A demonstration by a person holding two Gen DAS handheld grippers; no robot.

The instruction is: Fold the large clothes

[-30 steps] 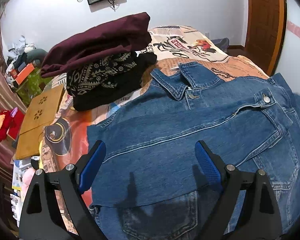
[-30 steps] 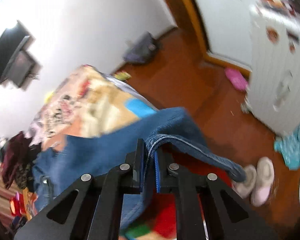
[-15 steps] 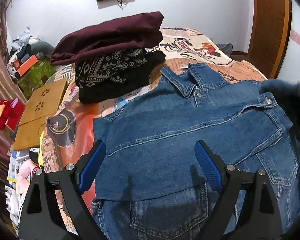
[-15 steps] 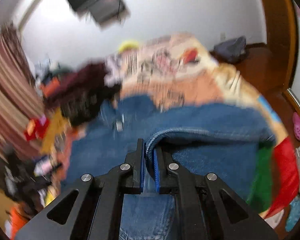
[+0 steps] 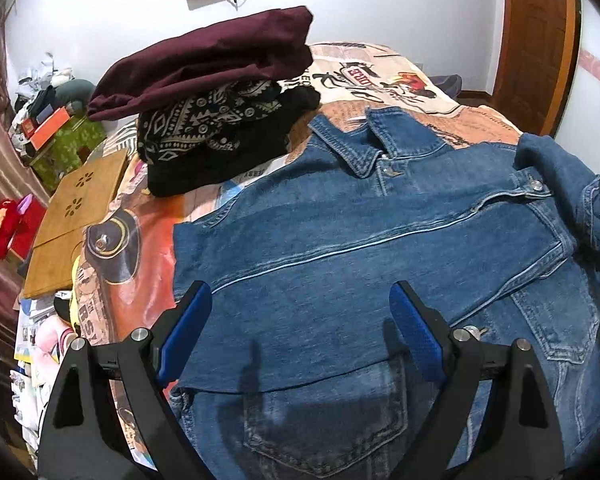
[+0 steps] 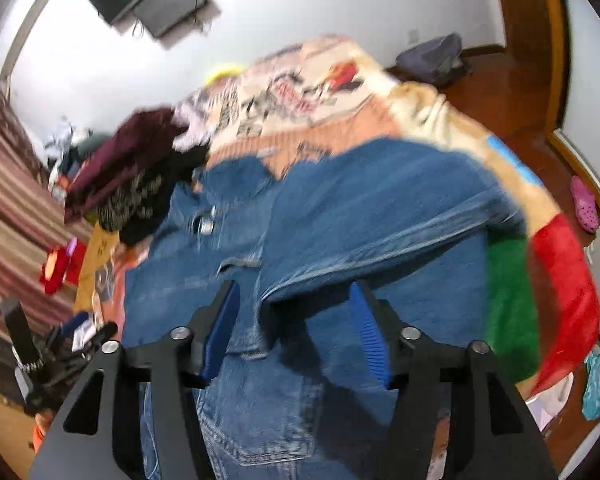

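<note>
Left gripper [image 5: 300, 332]: spread wide, empty, above denim jacket [image 5: 380, 248] (on bed [image 5: 380, 80]). Right gripper [image 6: 294, 332]: wide apart, empty, over sleeve [image 6: 380, 208].

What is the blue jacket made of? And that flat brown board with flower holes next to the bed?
The jacket looks like denim: faded blue woven cloth with pale stitched seams and metal buttons. The board looks like wood or bamboo, smooth and matte tan with cut-out flower holes; which one is hard to tell.

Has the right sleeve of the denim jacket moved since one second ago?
Yes. The right sleeve hung past the bed edge over the floor; now it lies folded across the jacket body, and the right gripper has opened.
</note>
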